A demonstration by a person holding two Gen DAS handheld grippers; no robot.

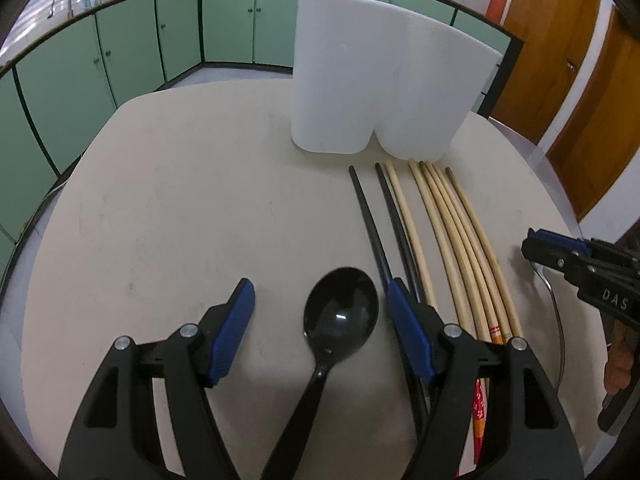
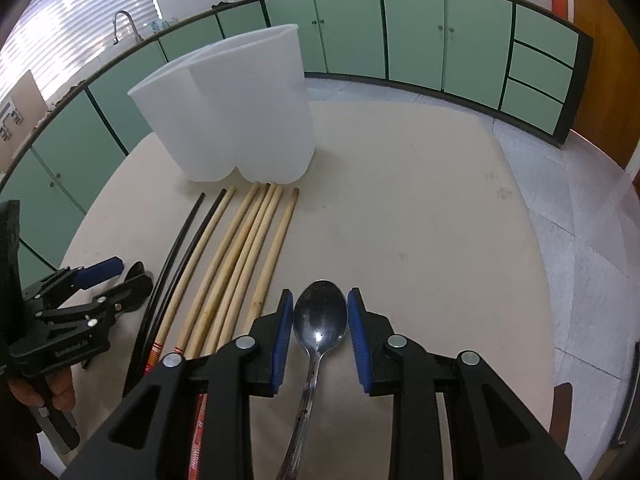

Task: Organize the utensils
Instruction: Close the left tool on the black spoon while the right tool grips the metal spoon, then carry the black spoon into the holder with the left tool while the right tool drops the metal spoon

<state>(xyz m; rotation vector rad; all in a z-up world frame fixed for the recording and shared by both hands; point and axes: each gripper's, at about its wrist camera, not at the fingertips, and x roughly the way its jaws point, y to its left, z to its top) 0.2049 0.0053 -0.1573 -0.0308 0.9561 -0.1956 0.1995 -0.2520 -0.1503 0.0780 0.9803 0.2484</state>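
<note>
your left gripper (image 1: 320, 316) was spread wide around the glossy black plastic spoon (image 1: 340, 316), pads clear of the bowl on both sides. your right gripper (image 2: 320, 320) was narrowed around the shiny metal spoon (image 2: 320, 318), pads just beside the bowl; contact couldn't be confirmed. both spoons lay at the near edge of the beige round table (image 1: 180, 200), either side of the row of black and pale wooden chopsticks (image 1: 440, 220). the white two-compartment plastic holder (image 1: 384, 80) stood at the far edge. better to pinch the necks, not the bowls. both grippers sat low, pointing at the holder.
</note>
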